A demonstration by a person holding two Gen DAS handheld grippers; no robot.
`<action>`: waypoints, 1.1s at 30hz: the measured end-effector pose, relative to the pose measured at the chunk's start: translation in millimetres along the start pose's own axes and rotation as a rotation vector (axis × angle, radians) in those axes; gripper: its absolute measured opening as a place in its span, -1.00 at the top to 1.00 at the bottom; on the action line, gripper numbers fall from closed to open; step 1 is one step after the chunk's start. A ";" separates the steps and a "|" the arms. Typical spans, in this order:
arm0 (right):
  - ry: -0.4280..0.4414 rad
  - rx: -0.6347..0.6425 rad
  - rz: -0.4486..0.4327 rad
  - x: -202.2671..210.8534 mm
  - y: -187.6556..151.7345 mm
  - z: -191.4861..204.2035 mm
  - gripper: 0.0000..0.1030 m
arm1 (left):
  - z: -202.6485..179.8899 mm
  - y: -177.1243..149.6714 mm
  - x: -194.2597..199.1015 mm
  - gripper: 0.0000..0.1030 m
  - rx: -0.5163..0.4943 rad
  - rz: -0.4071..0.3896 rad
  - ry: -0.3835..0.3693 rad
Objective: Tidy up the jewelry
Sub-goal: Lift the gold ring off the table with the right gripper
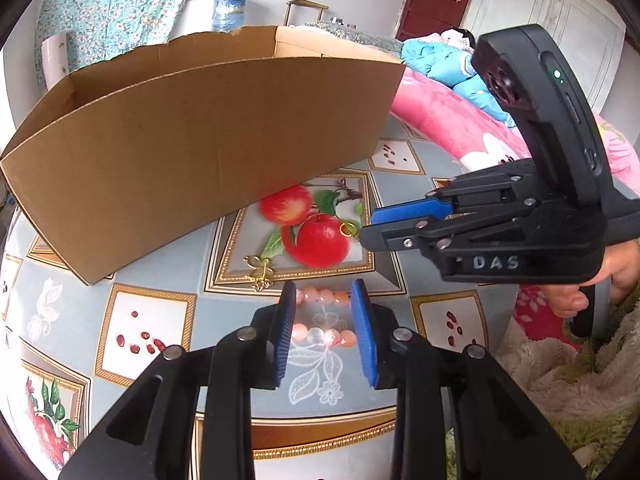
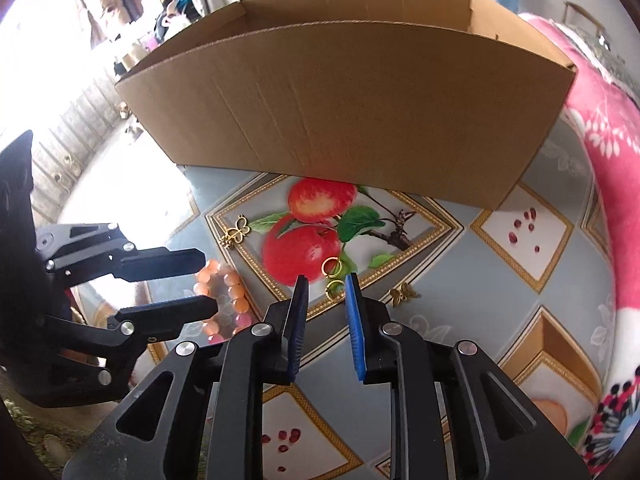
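Jewelry lay scattered on the round tabletop (image 2: 560,288), which was covered with a grey-blue cloth printed with apples and gold-framed diamonds. An open brown cardboard box (image 1: 208,136) stood at the far side of the table; its inside was not visible from either wrist view.

Left gripper (image 1: 325,322): the blue-padded fingers straddled a bracelet of round peach and pink beads (image 1: 324,336) resting on the cloth. In the left wrist view the beads spanned the gap and touched both pads, so the jaws were clamped on the bracelet. In the right wrist view the same bracelet (image 2: 224,300) sat between the 2 black fingers.

Right gripper (image 2: 326,292): jaws stood slightly apart and gripped nothing. A pair of small gold rings (image 2: 332,276) lay on the cloth at the fingertips, 1 ring just beyond them and 1 between them; no pad pressed on either. From the left wrist view 1 gold ring (image 1: 349,229) sat just beside the tip of this gripper, over the printed red apple (image 1: 318,240).

A gold butterfly-shaped pendant (image 2: 236,236) lay by the gold frame, left of the apple. A second gold butterfly piece (image 2: 404,294) lay to the right of the rings. A hand (image 1: 616,276) held the right gripper's handle.
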State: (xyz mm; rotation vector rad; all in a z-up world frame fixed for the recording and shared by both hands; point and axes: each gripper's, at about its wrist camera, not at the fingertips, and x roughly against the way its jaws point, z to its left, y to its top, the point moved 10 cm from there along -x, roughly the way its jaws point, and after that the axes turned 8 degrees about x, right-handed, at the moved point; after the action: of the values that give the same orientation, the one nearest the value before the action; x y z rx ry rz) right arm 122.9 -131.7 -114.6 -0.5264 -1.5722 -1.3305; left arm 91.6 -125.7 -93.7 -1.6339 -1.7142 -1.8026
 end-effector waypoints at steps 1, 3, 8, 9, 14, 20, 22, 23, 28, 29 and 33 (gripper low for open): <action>-0.005 0.013 0.005 -1.2 -0.4 0.4 0.61 | 0.5 -0.1 1.0 0.46 -0.001 0.000 0.003; -0.010 0.039 0.016 -4.7 -1.0 3.3 0.61 | 0.4 0.8 -0.3 0.46 -0.004 0.001 0.011; -0.029 0.106 0.023 -6.5 1.0 10.0 0.74 | 1.5 2.5 -3.2 0.46 -0.007 0.007 0.023; -0.036 0.115 0.023 -5.7 0.9 9.9 0.78 | 1.5 3.0 -3.8 0.46 -0.010 0.008 0.026; -0.025 0.110 0.017 -8.2 -0.9 14.3 0.81 | -0.6 9.9 -5.2 0.46 -0.019 -0.002 0.030; -0.026 0.060 0.017 -2.0 -10.9 -10.6 0.81 | -8.5 22.7 -15.2 0.46 -0.027 -0.008 0.015; -0.027 0.039 0.016 3.4 -16.2 -14.5 0.81 | -13.9 26.4 -22.3 0.46 -0.037 0.001 0.005; -0.028 0.028 0.014 5.5 -18.7 -16.1 0.81 | -16.9 27.9 -26.8 0.46 -0.043 0.008 0.001; -0.024 -0.009 -0.003 11.1 -25.7 -22.5 0.81 | -24.6 30.6 -47.2 0.46 -0.067 0.054 0.005; -0.019 -0.016 -0.007 11.9 -26.3 -23.7 0.81 | -24.6 31.1 -50.6 0.46 -0.070 0.061 0.012; 0.001 -0.028 -0.023 13.4 -27.6 -25.8 0.81 | -23.0 34.0 -58.8 0.46 -0.073 0.078 0.033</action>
State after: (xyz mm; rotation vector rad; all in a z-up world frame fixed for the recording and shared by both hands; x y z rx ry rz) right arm 104.8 -167.3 -118.5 -0.5259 -1.5656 -1.3715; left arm 126.1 -185.9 -111.6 -1.6650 -1.5659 -1.8655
